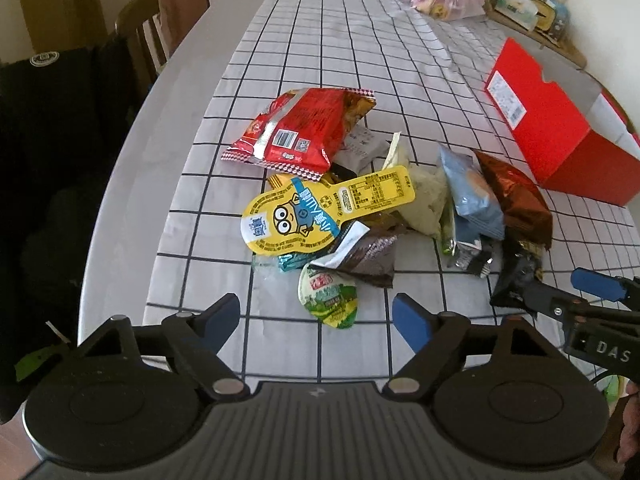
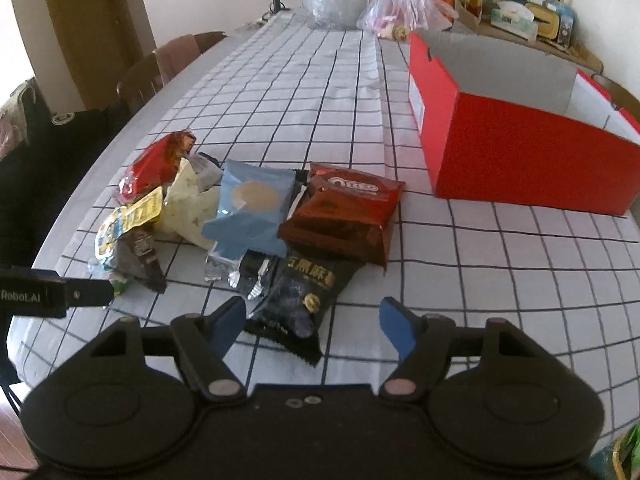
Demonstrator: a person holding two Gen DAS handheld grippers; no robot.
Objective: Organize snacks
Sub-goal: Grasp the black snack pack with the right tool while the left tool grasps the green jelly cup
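The right claw [image 2: 312,326] is wide open and holds nothing. It hangs low over the worktop [image 2: 480,280], and the near end of a black snack bag [image 2: 304,300] lies between its two blue fingertips [image 2: 394,326]. The left claw [image 1: 318,316] is wide open too, and it is empty. A small round green cup [image 1: 330,294] sits just in front of it.

Past the claws, all the snacks are in one messy pile. There is a brown cookie pack [image 2: 344,216], a light blue pack [image 2: 250,208], a pale yellow pack [image 2: 188,204], a yellow pack with a cartoon face [image 1: 320,206], and a big red bag [image 1: 304,128] at the far side. Many of them lie on top of each other.

The open red box [image 2: 520,160] stands to the right of the pile, apart from it. I cannot see any snack in the part of the box that shows.

So the job looks like it is only starting. Nothing looks sorted yet, and the whole pile is left to do. The black bag looks like the first one to grab.
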